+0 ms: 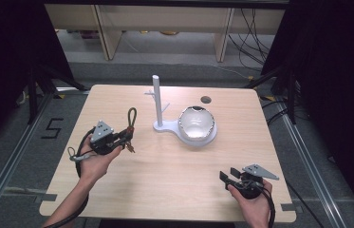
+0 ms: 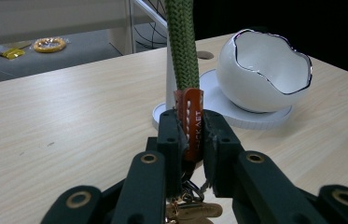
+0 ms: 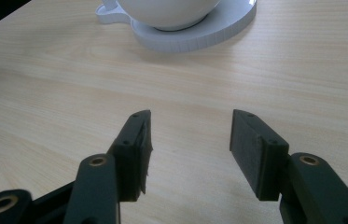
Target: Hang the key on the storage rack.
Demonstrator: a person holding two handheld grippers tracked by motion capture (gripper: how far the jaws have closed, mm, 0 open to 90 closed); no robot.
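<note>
Left tongs (image 2: 191, 135) of mine are clamped on the orange leather tab (image 2: 190, 121) of a key strap, whose green braided cord loop (image 2: 181, 42) stands upright from the jaws; metal rings and a brass-coloured key (image 2: 192, 211) hang below them. In the high view I hold this strap (image 1: 130, 124) above the left part of the worktop (image 1: 165, 175), just left of the white stand. My right tongs (image 3: 188, 140) rest low near the front right corner of the worktop, jaws wide apart with bare wood between them.

Ahead of the strap rises the white post (image 1: 157, 97) of the stand, with short pegs jutting from it; seen along the left tongs, the cord partly covers that post. The post shares a flat white base (image 1: 165, 126) with a white bowl shaped like a cracked eggshell (image 1: 196, 122), its ragged rim edged in a dark line. The bowl sits to the right of the post and well apart from both tongs. A small dark round hole (image 1: 206, 99) lies in the worktop behind the bowl.

The worktop is pale wood grain with rounded corners. Around it is grey floor with a "5" marked (image 1: 52, 128) at the left, dark curtains at both sides, pale shelving legs (image 1: 108, 33) beyond, and cables (image 1: 253, 38) at the far right. A yellow ring (image 2: 49, 44) lies on the floor.
</note>
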